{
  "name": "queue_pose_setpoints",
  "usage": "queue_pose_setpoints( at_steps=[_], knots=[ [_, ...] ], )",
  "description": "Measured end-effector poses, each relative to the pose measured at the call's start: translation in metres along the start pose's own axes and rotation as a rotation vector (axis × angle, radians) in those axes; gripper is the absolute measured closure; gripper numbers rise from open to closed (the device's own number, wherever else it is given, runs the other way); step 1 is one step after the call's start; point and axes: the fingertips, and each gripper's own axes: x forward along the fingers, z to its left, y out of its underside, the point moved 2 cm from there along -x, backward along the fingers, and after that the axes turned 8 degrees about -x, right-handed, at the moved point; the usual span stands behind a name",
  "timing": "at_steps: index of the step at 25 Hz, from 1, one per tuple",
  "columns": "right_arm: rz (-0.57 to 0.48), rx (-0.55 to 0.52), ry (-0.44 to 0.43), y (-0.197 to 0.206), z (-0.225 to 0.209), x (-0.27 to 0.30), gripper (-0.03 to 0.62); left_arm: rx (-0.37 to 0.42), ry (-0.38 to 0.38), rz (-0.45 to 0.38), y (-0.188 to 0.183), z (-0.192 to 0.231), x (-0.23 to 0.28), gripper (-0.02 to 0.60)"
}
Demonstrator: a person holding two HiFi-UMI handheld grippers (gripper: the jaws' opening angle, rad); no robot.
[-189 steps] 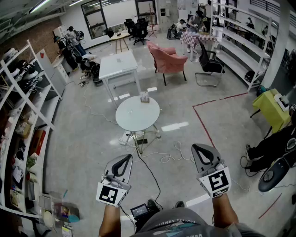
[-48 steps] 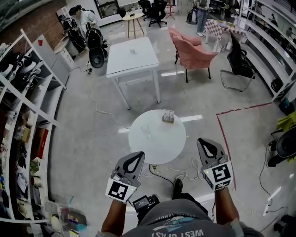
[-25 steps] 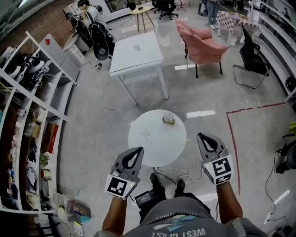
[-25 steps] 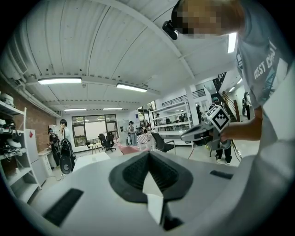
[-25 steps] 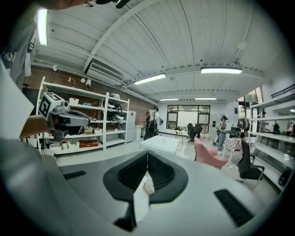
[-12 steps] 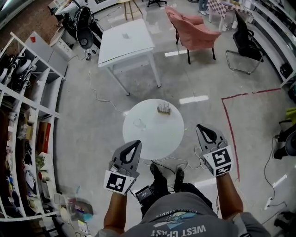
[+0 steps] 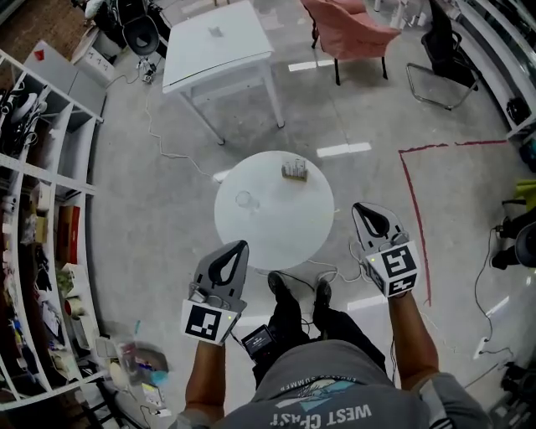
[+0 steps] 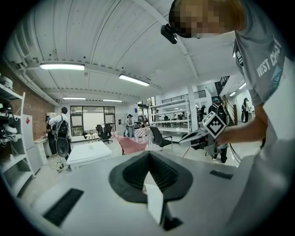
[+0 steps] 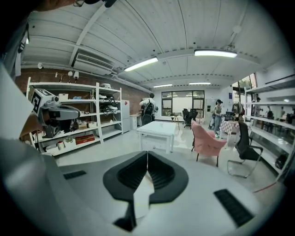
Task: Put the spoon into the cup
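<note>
Head view, L to R.

- Shelving (image 7: 38, 218) runs along L side of room.
- L gripper (image 7: 238, 246) is held over the floor, just off near-left edge of round white table (image 7: 276, 239). Jaws pressed together, nothing betw. them; L gripper view shows the same.
- Clear cup (image 7: 244, 199) stands upright on tabletop, left of centre, in from L edge.
- Small holder (image 7: 294, 168) sits near far edge, R of centre, well apart from cup. Contents too small to tell, so spoon can't be made out as such.
- R gripper (image 7: 363, 208) is just off table's R edge, over the floor. Jaws closed tight & empty, per R gripper view too.
- Neither gripper touches table or cup.
- Red tape line (image 7: 412, 218) on floor further R.
- Beyond the round table: white rect. table (image 7: 216, 38) and pink armchair (image 7: 347, 25).
</note>
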Motion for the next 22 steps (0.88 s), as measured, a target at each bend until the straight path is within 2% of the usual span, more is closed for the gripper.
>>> queue_pose_setpoints(
  at_steps=[9, 22],
  knots=[
    [0.099, 0.043, 0.017, 0.047, -0.005, 0.030, 0.591, -0.040, 0.008, 0.061, 0.016, 0.010, 0.004, 0.580],
    [0.225, 0.171, 0.006, 0.121, -0.008, 0.064, 0.589, -0.087, 0.033, 0.152, 0.043, 0.014, 0.011, 0.580]
  ],
)
